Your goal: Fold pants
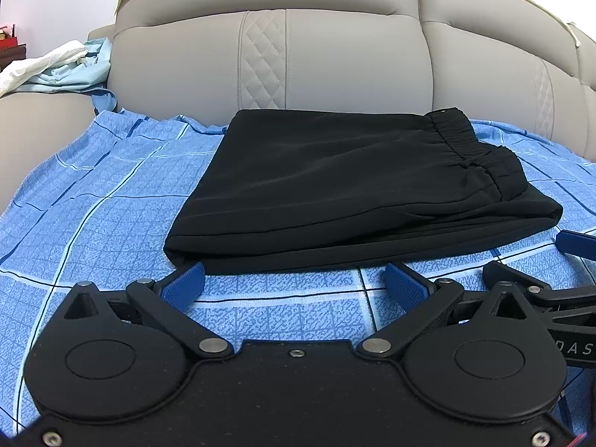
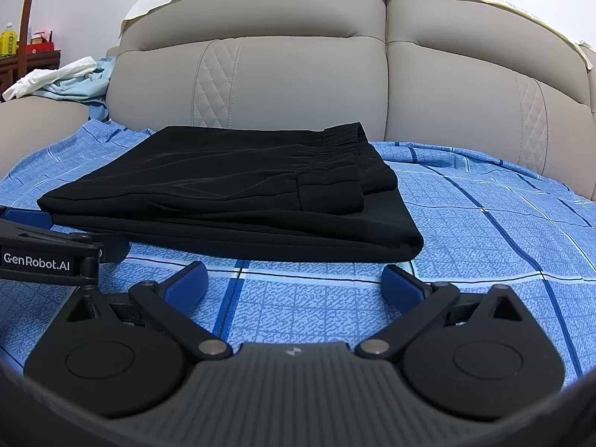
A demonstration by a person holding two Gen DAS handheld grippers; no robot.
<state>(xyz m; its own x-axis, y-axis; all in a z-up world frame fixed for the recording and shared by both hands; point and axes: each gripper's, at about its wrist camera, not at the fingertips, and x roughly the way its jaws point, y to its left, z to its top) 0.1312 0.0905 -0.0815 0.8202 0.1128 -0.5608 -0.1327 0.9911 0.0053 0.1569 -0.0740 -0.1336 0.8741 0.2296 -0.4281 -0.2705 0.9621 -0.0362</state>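
Black pants point(image 1: 350, 186) lie folded in a flat stack on the blue checked sheet point(image 1: 93, 223), with the elastic waistband on top at the right. They also show in the right wrist view point(image 2: 231, 193). My left gripper point(image 1: 294, 283) is open and empty, just in front of the stack's near edge. My right gripper point(image 2: 294, 283) is open and empty, just in front of the stack's near right corner. The right gripper's body shows at the right edge of the left wrist view point(image 1: 551, 294); the left gripper's body shows at the left of the right wrist view point(image 2: 48, 249).
A beige padded sofa back point(image 1: 335, 56) rises right behind the pants. Crumpled white and light blue cloths point(image 1: 63, 67) lie on the armrest at the far left. A shelf with bottles point(image 2: 15, 44) stands far left.
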